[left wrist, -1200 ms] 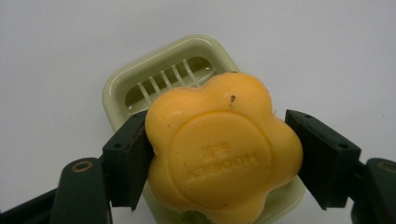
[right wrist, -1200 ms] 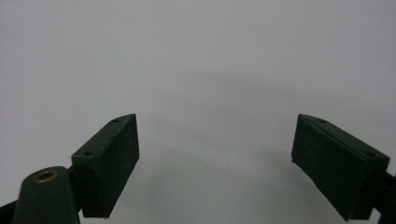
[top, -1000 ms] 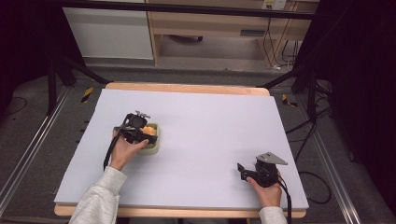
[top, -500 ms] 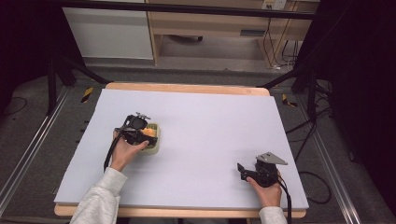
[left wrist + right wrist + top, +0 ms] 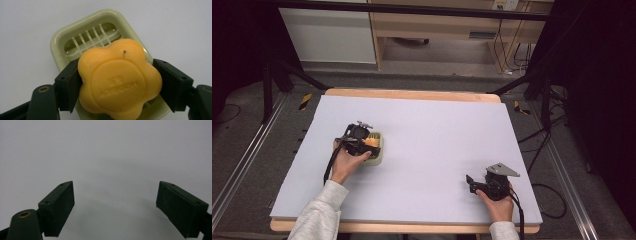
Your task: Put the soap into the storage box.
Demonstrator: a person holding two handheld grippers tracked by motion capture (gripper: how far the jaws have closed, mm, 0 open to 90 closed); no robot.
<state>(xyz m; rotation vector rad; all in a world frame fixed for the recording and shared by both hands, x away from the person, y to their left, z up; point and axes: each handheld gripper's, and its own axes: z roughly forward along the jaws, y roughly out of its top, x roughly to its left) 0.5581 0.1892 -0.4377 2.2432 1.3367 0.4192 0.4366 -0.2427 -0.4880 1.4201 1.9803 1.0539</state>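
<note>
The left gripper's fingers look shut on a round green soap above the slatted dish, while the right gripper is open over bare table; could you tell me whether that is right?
Not quite: the soap is orange and flower-shaped, as the left gripper view shows. The rest stands: the left gripper is shut on it above the pale green slatted dish, and the right gripper is open over bare table.

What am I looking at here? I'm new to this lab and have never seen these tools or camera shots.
A person sits at a table covered with a pale sheet, holding a hand-operated two-jaw gripper in each hand. One picture is from a fixed camera above, looking down. The other two come from small cameras riding on each gripper, looking along its black jaws. The left gripper has its jaws closed on the sides of a flower-shaped orange soap, right over a pale green soap dish with a slotted grid. The right gripper, near the table's front right corner, is open and holds nothing; its camera looks at bare sheet.
</note>
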